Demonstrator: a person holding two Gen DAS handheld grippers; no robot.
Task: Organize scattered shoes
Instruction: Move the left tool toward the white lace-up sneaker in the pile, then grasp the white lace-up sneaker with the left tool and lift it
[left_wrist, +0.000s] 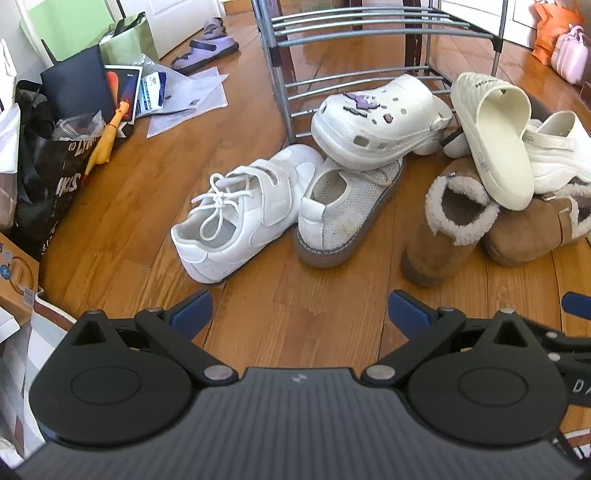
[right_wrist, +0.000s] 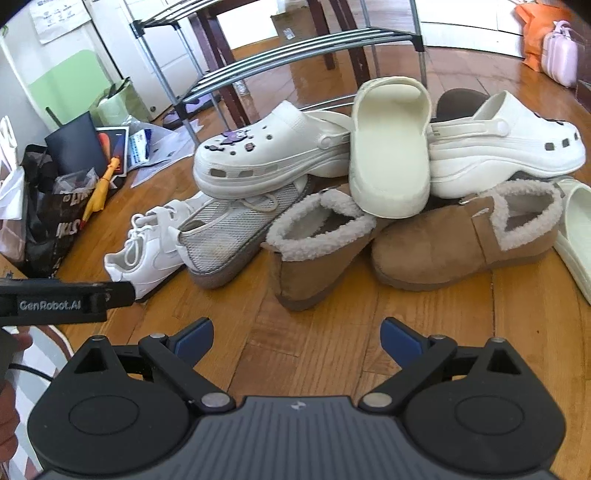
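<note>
A pile of shoes lies on the wood floor in front of a metal shoe rack (left_wrist: 369, 33). A white laced sneaker (left_wrist: 240, 214) lies beside a grey mesh shoe (left_wrist: 343, 214), and a white clog with purple charms (left_wrist: 373, 118) rests on the mesh shoe. Two brown fleece-lined slippers (right_wrist: 314, 243) (right_wrist: 461, 236) carry a cream slide (right_wrist: 388, 151) and a second white clog (right_wrist: 506, 144). My left gripper (left_wrist: 299, 308) is open and empty, short of the sneaker. My right gripper (right_wrist: 297, 338) is open and empty, short of the nearer brown slipper.
Bags, papers and a yellow rubber chicken (left_wrist: 105, 136) crowd the left side. A purple sandal (left_wrist: 207, 48) lies far back left. An orange bag (right_wrist: 535, 33) and a pink case (right_wrist: 561, 55) stand at the back right. Another cream slide (right_wrist: 576, 229) lies at the right edge.
</note>
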